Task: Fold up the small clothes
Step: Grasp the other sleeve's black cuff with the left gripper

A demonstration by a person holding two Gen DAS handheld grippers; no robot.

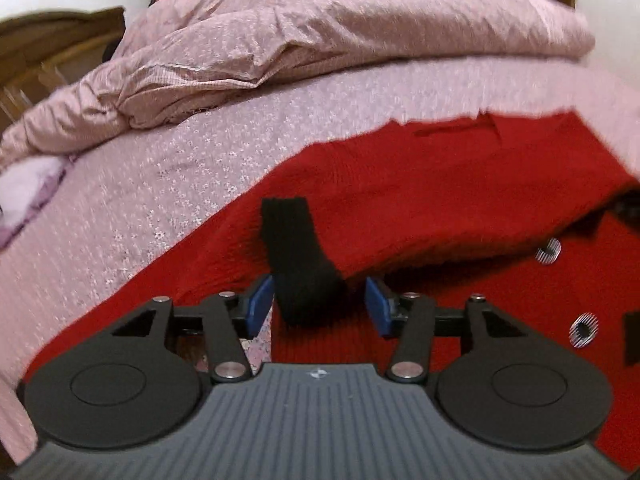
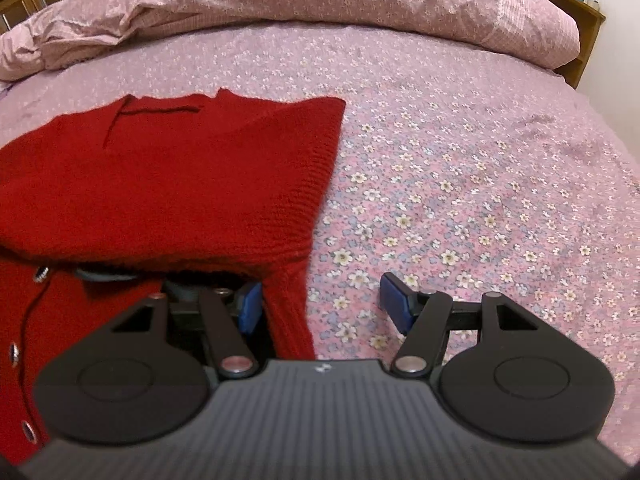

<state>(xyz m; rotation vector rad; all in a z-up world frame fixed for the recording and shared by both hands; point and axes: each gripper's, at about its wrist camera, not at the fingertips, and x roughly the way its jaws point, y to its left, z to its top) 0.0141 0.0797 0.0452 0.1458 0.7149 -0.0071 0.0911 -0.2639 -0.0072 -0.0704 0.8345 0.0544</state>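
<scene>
A small red knitted cardigan [image 1: 420, 200] with silver buttons [image 1: 584, 330] and a black cuff [image 1: 296, 256] lies on the pink floral bed. Its far part is folded over towards me, raised at the fold edge. My left gripper [image 1: 318, 306] is open, its blue pads either side of the black cuff, not closed on it. In the right wrist view the cardigan [image 2: 168, 184] fills the left half. My right gripper [image 2: 320, 304] is open at the cardigan's right edge, its left pad [image 2: 250, 308] tucked under the folded layer, its right pad over bare sheet.
The pink floral sheet [image 2: 460, 200] extends to the right and beyond the cardigan. A crumpled pink duvet [image 1: 320, 40] lies along the far side. Wooden bed frame [image 2: 588, 40] at the far right, wooden furniture [image 1: 48, 56] at the far left.
</scene>
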